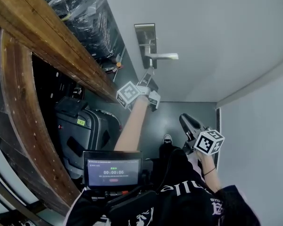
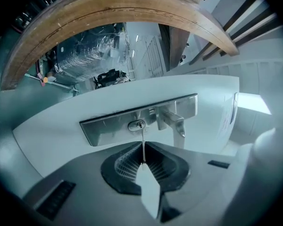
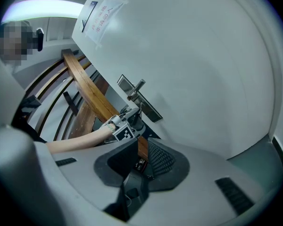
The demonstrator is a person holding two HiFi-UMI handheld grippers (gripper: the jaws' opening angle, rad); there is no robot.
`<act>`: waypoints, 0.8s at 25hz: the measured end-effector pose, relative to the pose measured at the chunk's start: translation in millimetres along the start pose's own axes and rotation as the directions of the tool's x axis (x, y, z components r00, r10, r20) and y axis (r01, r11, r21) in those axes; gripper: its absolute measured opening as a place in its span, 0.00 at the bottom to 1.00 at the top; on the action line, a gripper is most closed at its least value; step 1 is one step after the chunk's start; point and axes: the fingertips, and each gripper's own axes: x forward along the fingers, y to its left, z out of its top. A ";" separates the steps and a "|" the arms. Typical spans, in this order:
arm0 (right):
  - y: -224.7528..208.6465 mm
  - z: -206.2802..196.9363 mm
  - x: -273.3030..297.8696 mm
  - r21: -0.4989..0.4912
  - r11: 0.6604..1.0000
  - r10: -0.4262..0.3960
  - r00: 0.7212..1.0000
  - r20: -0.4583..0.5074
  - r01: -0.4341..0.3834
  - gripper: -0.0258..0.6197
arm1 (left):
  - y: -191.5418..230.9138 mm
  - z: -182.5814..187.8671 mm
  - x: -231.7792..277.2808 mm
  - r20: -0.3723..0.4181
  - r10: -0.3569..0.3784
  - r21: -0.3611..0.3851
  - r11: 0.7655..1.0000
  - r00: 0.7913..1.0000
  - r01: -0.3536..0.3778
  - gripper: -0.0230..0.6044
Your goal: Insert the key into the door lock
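A steel lock plate (image 1: 145, 40) with a lever handle (image 1: 162, 56) is on the white door (image 1: 217, 27). My left gripper (image 2: 143, 147) is shut on a thin silver key (image 2: 143, 142), whose tip reaches the keyhole (image 2: 138, 125) just left of the lever handle (image 2: 174, 121). How deep the key sits in the keyhole I cannot tell. In the head view the left gripper (image 1: 148, 75) points up at the plate. My right gripper (image 1: 185, 120) hangs low to the right, away from the door. In its own view the right gripper (image 3: 140, 150) is a little open, holding nothing.
A curved wooden banister (image 1: 52, 36) runs along the left, close to my left arm. Below it stand a dark suitcase (image 1: 82, 131) and goods wrapped in black plastic (image 1: 92, 18). A timer screen (image 1: 112, 168) sits at my chest. A white wall (image 1: 259, 140) closes the right side.
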 end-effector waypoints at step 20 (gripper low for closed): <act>-3.6 -10.0 -3.8 0.008 1.000 -0.017 1.000 -0.006 0.017 0.16 | 4.2 7.7 -0.5 0.038 -0.007 -0.089 0.996 0.999 0.010 0.08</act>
